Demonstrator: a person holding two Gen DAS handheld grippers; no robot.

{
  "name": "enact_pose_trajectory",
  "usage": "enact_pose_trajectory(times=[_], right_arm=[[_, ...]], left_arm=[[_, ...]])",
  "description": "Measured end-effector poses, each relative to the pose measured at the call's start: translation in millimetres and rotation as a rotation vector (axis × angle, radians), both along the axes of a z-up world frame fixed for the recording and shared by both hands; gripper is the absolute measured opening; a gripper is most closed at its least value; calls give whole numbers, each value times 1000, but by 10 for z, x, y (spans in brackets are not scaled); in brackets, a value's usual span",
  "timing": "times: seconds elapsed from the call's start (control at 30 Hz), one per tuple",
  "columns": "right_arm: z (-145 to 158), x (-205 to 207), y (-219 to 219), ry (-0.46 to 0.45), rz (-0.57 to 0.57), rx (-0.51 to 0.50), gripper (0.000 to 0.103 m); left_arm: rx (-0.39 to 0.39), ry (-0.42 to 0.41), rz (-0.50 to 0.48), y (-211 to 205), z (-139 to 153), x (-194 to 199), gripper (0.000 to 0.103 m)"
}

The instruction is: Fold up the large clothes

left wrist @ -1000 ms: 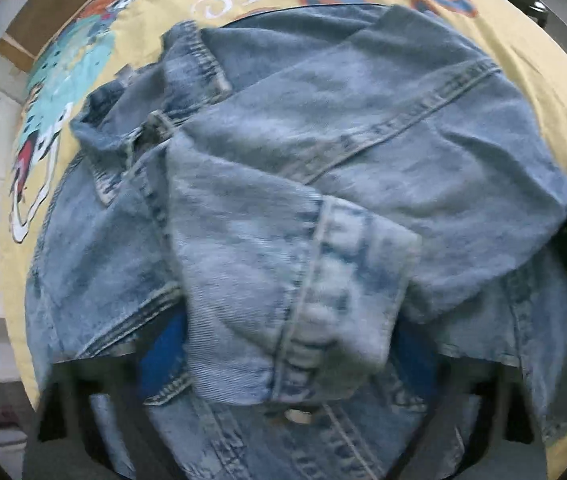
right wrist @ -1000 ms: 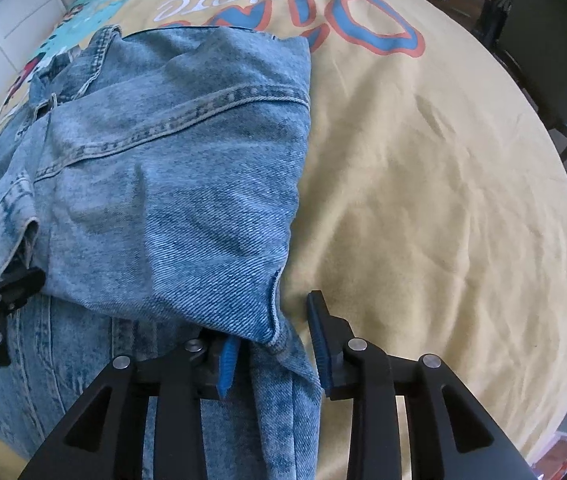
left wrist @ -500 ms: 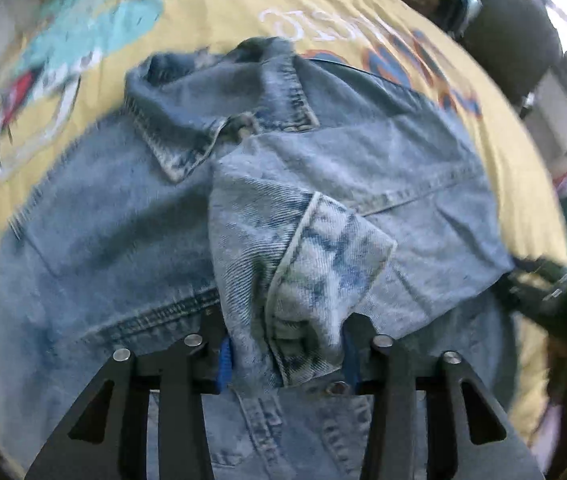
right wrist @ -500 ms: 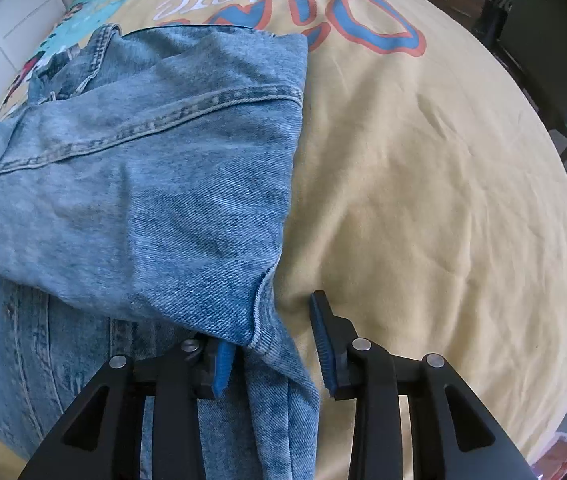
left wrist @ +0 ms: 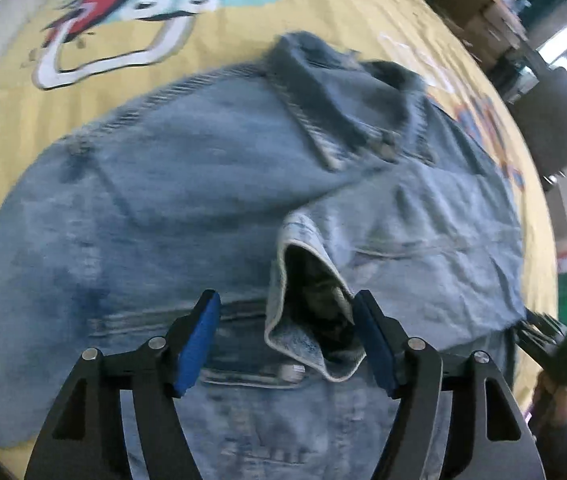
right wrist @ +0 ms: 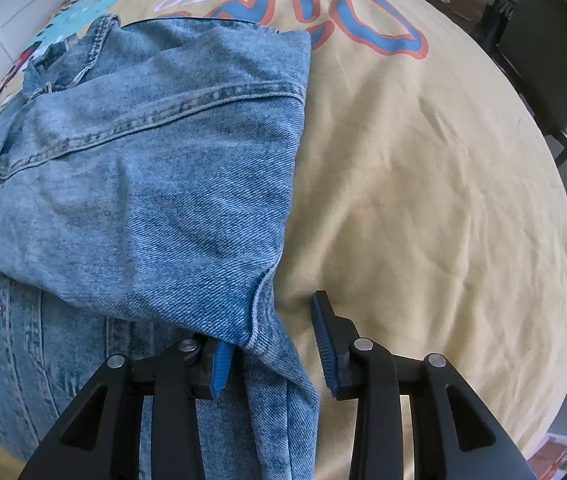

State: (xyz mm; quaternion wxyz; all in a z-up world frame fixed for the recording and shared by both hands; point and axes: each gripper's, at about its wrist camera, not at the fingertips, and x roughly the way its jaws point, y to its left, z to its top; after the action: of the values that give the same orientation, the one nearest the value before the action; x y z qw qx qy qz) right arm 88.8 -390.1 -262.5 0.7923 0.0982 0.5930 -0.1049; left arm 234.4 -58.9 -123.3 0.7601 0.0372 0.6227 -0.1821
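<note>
A light blue denim jacket point(left wrist: 171, 200) lies on a yellow printed sheet point(left wrist: 23, 120), its right sleeve folded across the front. My left gripper point(left wrist: 287, 340) is open just above the jacket, the sleeve cuff point(left wrist: 307, 300) lying loose between its blue pads. My right gripper point(right wrist: 271, 352) is open at the jacket's right edge, where the folded sleeve point(right wrist: 155, 184) meets the body; a denim fold point(right wrist: 279, 364) lies between its pads, not pinched. The right gripper also shows in the left wrist view point(left wrist: 547, 340).
The yellow sheet point(right wrist: 423, 200) with blue and orange lettering point(right wrist: 363, 12) spreads to the right of the jacket. A dark chair point(right wrist: 551, 64) stands past the bed's far right edge. Boxes point(left wrist: 483, 4) sit beyond the bed. White cabinets point(right wrist: 11, 12) stand at far left.
My left gripper has opened and let go of the sleeve cuff, which now lies on the jacket front, and it has swung left. My right gripper has hardly moved.
</note>
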Motion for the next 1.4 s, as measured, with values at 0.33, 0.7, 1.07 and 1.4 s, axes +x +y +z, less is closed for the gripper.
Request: enact_pose_trajectory(times=[0.33, 0.7, 1.07, 1.4], right_arm=[[354, 18, 169, -40, 48, -88, 69], [921, 231, 631, -177, 113, -97, 86], [197, 427, 1223, -169, 176, -69, 102], [143, 294, 818, -193, 97, -8, 102]], left_arm=[[1, -165, 37, 238, 503, -96, 102], [-41, -231, -110, -645, 264, -288, 102], [123, -187, -68, -439, -528, -310, 102], [155, -191, -73, -229, -696, -267, 102]])
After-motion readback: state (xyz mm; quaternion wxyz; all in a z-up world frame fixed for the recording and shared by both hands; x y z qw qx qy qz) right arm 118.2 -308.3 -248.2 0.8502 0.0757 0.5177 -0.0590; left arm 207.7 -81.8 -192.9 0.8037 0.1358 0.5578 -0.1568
